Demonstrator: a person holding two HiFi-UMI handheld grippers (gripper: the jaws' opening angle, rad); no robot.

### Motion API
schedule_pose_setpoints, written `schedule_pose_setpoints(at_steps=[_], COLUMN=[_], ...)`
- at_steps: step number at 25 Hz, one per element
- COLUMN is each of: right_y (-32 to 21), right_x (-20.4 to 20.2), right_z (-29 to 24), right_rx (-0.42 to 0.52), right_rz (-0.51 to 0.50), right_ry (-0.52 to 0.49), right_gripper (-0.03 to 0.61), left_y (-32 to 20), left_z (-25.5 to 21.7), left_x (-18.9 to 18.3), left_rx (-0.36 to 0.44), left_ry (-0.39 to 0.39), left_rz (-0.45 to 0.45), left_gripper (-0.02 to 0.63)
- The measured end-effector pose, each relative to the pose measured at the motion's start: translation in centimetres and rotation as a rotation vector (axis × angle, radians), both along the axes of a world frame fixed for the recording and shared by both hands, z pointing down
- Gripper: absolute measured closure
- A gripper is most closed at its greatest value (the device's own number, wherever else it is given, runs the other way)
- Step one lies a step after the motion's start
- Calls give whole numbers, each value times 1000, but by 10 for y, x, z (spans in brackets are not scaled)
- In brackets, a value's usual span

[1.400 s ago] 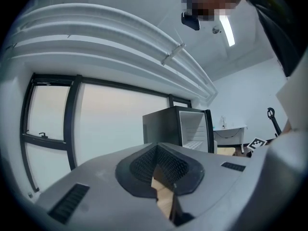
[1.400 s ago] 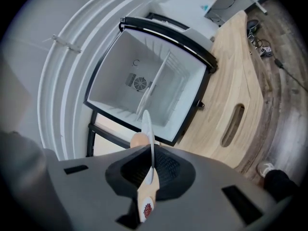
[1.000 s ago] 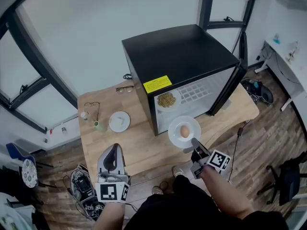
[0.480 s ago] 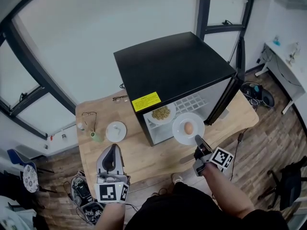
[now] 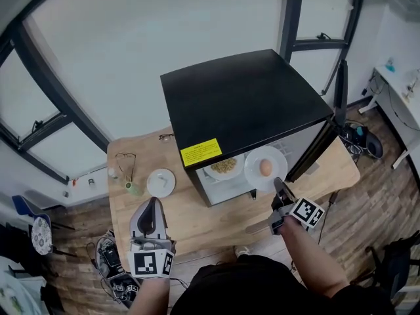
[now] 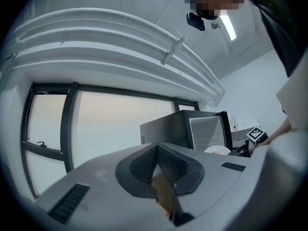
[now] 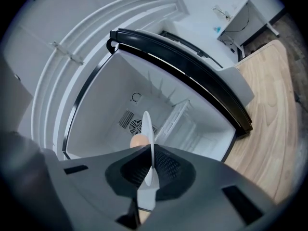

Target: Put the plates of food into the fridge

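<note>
Holding a white plate [image 5: 254, 176] with one egg [image 5: 265, 167] by its near rim in the right gripper [image 5: 278, 184], jaws clamped on that rim, at the open mouth of the black fridge [image 5: 243, 97]. Just beside it, inside the fridge, a second plate [image 5: 209, 171] of noodle-like food. Left gripper [image 5: 152, 205] by the near edge of the wooden table [image 5: 216, 212], jaws closed together on nothing.

Yellow label [image 5: 201, 152] at the fridge's top front edge, print too small to read. Black-and-white square markers on both grippers' cubes.

Only in the head view: the label, a small plate [image 5: 160, 182] and a pair of glasses [image 5: 126, 161] on the table's left side. Only in the right gripper view: the held plate seen edge-on, the fridge's white interior with a round vent [image 7: 136, 125] on the back wall, a wire shelf [image 7: 173, 121] and the black-edged open door [image 7: 192, 81]. Only in the left gripper view: a large window [image 6: 120, 124] behind the fridge, with the held plate small at the right.
</note>
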State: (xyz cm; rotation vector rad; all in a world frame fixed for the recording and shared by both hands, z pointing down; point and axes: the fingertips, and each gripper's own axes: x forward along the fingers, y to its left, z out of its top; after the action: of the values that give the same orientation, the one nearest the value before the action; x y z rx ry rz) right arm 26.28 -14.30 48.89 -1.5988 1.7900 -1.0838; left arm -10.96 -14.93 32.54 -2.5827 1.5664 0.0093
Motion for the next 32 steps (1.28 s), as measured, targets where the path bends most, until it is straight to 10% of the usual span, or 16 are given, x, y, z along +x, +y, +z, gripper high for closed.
schedule_pose_setpoints(at_steps=[11, 32], right_y=[-48, -116], right_x=[39, 61], right_z=[-17, 7], right_rx=[15, -242], right_rz=[19, -101], right_ry=[58, 847], right_gripper=[549, 376], left_y=[-13, -10], left_z=[0, 14], left_x=[12, 17], left_rx=[1, -44], left_ry=[-7, -73], left_rz=[-64, -169], left_gripper=[611, 611])
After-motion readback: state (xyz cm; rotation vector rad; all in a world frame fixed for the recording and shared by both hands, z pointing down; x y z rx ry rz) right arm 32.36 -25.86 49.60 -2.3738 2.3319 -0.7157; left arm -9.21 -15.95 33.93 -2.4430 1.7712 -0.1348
